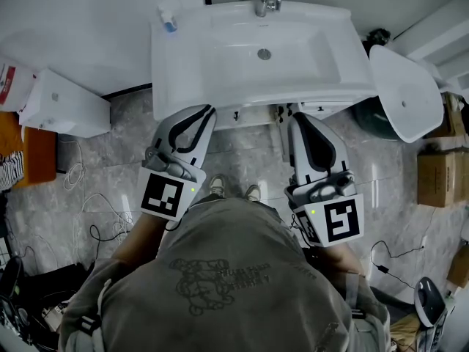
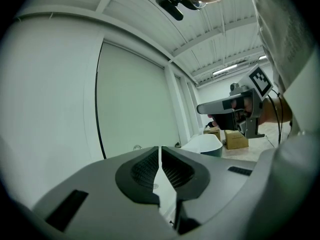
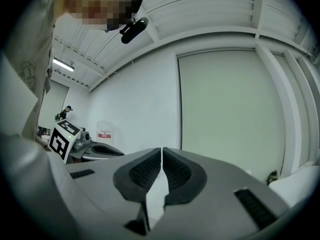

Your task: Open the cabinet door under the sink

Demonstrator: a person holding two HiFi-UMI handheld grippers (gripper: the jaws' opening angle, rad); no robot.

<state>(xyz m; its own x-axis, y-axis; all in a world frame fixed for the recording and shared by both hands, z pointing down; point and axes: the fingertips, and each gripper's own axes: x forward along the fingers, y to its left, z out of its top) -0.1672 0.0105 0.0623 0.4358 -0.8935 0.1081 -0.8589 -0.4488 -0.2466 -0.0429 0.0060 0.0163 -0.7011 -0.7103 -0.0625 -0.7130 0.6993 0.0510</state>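
Left gripper (image 1: 207, 111), right gripper (image 1: 296, 117) — jaws pressed together, empty — tips near cabinet door (image 1: 256, 116) below sink (image 1: 183, 64).

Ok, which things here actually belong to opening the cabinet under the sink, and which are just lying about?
Job in hand:
cabinet, only a strip showing beneath the sink
left gripper, shut, empty
right gripper, shut, empty

Lying about:
small bottle on the sink corner
white box at the left
cardboard boxes at the right
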